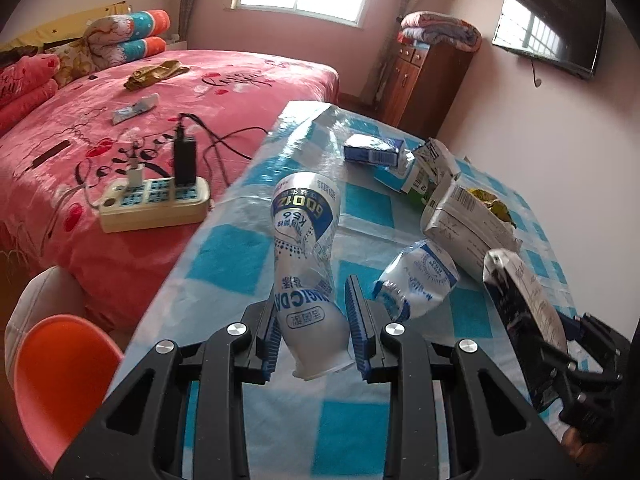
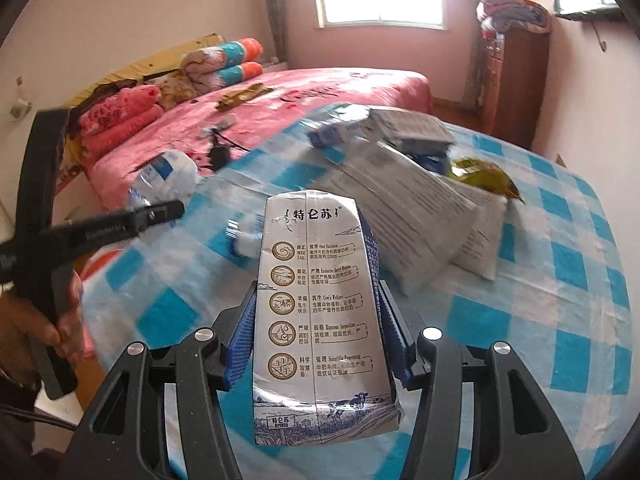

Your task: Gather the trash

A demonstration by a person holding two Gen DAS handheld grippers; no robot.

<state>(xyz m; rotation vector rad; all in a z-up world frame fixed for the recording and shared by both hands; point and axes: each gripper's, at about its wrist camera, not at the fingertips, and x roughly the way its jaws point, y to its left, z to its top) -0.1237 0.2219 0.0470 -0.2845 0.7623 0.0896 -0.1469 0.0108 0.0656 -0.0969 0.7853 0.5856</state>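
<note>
Two pieces of trash are off the desk at once. The left hand-held gripper is clamped narrow on a crumpled plastic bottle, lifted above the blue-checked cloth. The right hand-held gripper grips a flattened milk carton by its sides. More cartons and another crushed bottle lie on the desk beside the pink bed.
</note>
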